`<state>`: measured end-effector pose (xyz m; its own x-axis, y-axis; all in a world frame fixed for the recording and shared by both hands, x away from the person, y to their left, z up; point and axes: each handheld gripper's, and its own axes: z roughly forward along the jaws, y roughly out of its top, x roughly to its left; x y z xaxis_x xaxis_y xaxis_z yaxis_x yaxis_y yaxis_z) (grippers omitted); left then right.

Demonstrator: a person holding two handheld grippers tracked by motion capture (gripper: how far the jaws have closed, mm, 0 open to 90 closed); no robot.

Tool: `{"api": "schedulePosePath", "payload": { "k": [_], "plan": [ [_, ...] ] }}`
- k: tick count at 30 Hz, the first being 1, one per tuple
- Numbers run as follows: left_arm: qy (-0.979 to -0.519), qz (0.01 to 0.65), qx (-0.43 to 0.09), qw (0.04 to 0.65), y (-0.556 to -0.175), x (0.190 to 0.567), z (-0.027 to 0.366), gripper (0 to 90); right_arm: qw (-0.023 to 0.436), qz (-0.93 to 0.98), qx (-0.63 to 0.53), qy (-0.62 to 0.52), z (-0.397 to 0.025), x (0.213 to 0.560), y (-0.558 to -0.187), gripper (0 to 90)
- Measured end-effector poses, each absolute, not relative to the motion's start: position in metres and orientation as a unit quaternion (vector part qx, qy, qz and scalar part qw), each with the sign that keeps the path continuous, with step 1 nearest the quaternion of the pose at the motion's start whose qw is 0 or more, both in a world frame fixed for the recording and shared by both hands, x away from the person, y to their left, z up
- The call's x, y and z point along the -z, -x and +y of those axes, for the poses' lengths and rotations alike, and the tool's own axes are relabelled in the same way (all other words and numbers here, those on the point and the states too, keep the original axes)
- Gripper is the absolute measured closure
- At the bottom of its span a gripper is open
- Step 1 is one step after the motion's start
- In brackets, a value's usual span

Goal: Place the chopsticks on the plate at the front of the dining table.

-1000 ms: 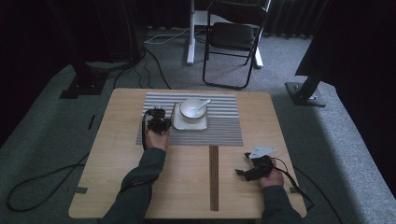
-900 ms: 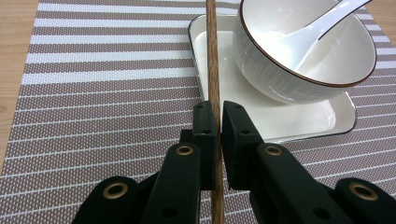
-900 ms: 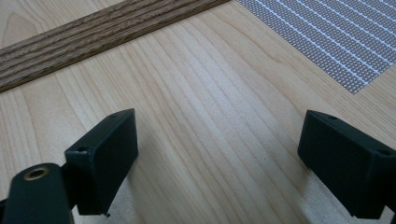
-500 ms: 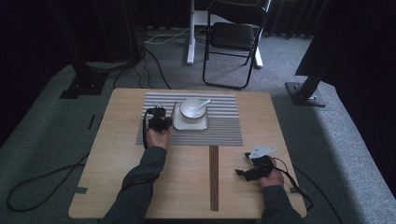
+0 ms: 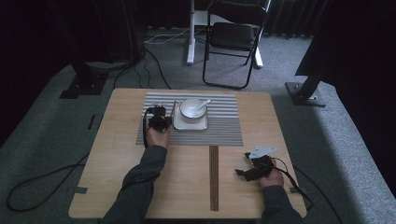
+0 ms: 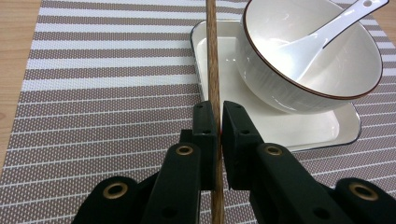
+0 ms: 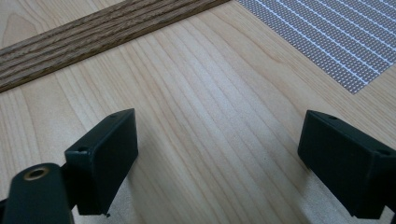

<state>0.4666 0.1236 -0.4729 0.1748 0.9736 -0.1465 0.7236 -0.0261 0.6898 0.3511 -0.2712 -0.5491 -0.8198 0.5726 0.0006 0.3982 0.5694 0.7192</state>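
Observation:
My left gripper (image 6: 217,121) is shut on a thin brown wooden chopstick (image 6: 212,56) that runs forward along the left rim of a white square plate (image 6: 322,130). On the plate stands a white bowl (image 6: 280,79) with a white spoon (image 6: 322,32) in it. All of this rests on a striped placemat (image 6: 102,84). From above, the left gripper (image 5: 159,122) sits just left of the plate (image 5: 190,124) and bowl (image 5: 190,108). My right gripper (image 5: 243,172) rests open near the table's front right, its jaws (image 7: 219,158) wide apart over bare wood.
A dark wooden strip (image 5: 214,177) runs down the light table (image 5: 116,154) from the placemat (image 5: 224,128) toward the front edge. A black folding chair (image 5: 233,37) and cables stand on the floor beyond the table.
The left gripper has edged slightly right toward the plate with the chopstick. The right gripper has stayed put.

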Motion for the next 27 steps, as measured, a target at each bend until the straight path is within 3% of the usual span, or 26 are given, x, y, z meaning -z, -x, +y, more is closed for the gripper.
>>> {"api": "schedulePosePath", "payload": {
  "k": [27],
  "plan": [
    [-0.688,0.619,-0.183,0.333,-0.4714,0.4761,0.1186,84.3,0.117,0.878,-0.373,-0.277,-0.2712,0.5491,-0.3511,11.6]
  ]
}}
